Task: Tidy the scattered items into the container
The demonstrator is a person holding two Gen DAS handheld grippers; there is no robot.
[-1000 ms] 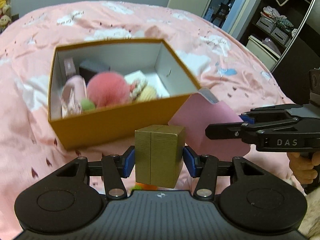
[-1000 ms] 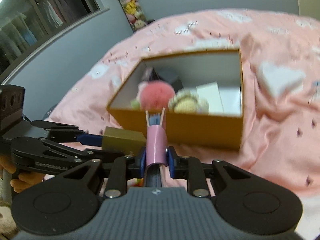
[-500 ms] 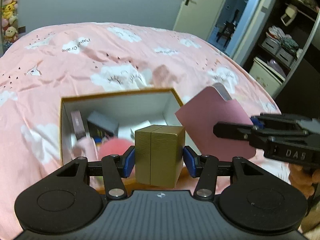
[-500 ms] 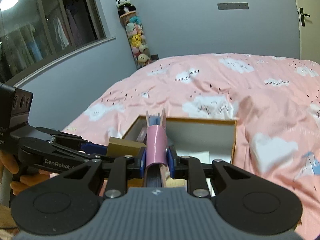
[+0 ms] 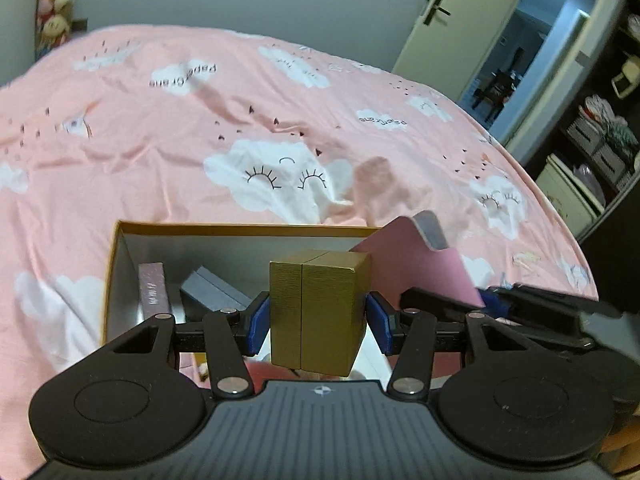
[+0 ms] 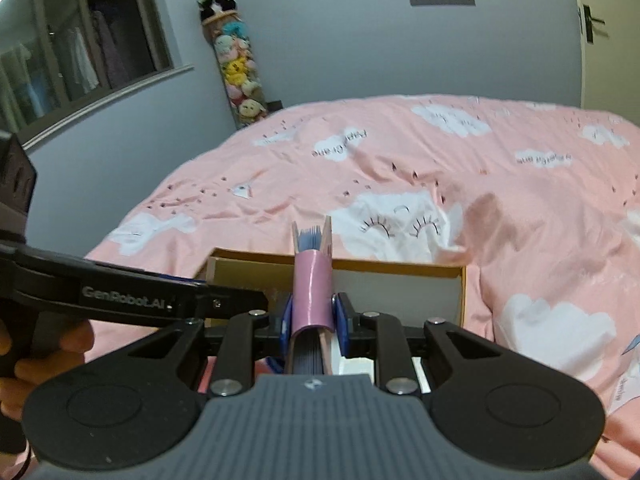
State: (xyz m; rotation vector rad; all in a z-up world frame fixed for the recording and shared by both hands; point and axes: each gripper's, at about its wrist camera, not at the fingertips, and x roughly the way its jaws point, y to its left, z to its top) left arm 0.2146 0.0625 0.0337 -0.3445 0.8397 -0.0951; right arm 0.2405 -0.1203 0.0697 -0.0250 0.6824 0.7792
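I am holding the gold box (image 5: 318, 312) upright in my left gripper (image 5: 318, 318), its blue pads (image 5: 256, 322) pressing flat against the two side faces, so the box sits square and should drop straight when I let go. My right gripper (image 6: 313, 320) is pinching the pink notebook (image 6: 312, 292) by its spine, jaws nearly together on it, with the pages fanning out at the far end; gripping the spine is keeping the covers from flopping open. From the left camera the same notebook (image 5: 416, 264) is showing as a pink cover just beside the gold box, apart from it as far as I can tell.

I am carrying both things over the open cardboard box (image 5: 248, 229), which is sitting on the pink bedspread (image 5: 200, 140). Both seem to be hanging above its opening, not yet inside, though how high I cannot tell.

Inside, along the left wall, a thin mauve case (image 5: 152, 288) is leaning on edge, and a dark grey box (image 5: 212, 294) is lying next to it. Something pink and blurry is peeking out under my left gripper; I cannot make it out. The right camera is showing only the white inner wall (image 6: 400, 292).
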